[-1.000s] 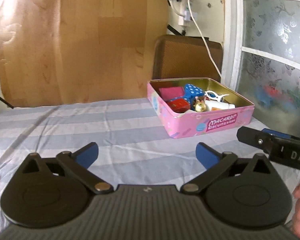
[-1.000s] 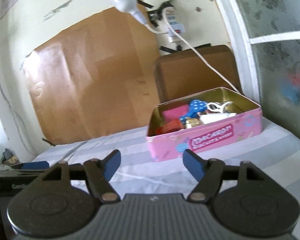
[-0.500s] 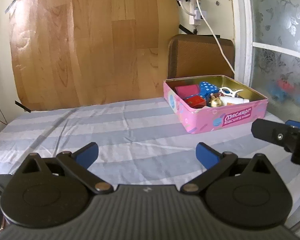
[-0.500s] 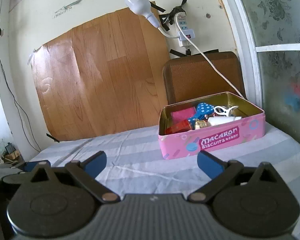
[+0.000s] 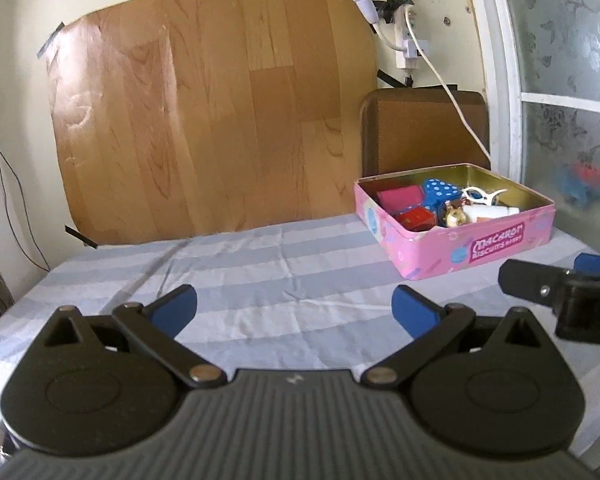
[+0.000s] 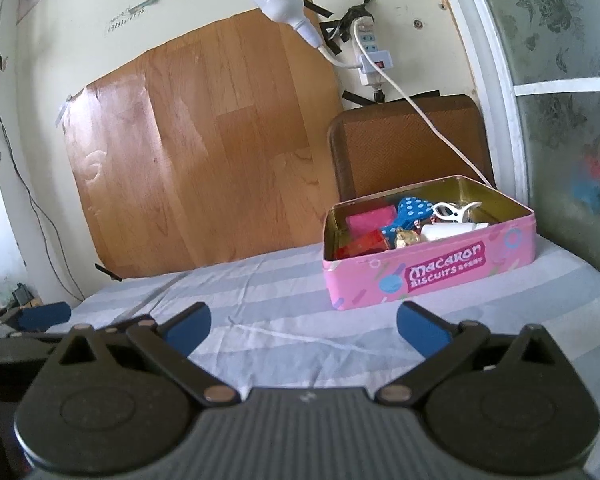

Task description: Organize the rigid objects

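A pink Macaron biscuit tin [image 5: 496, 246] [image 6: 444, 270] stands on the striped cloth at the right. It holds a pink block [image 5: 398, 197], a red block [image 5: 416, 218], a blue dotted die [image 5: 440, 192], a gold trinket [image 5: 454, 216], a white clip [image 5: 480, 194] and a white tube [image 5: 486, 211]. My left gripper [image 5: 294, 308] is open and empty, well short of the tin. My right gripper [image 6: 304, 324] is open and empty, in front of the tin; it also shows at the right of the left wrist view [image 5: 560, 288].
A striped cloth [image 5: 260, 264] covers the table. A wood-pattern sheet [image 5: 212, 120] is taped to the back wall. A brown chair back [image 5: 420, 128] stands behind the tin. A white cable [image 5: 452, 96] hangs from a wall power strip. A frosted window [image 5: 572, 120] is at the right.
Both grippers have pulled back and tilted up from the tin. The right gripper's jaws have opened wider. The tin looks farther away.
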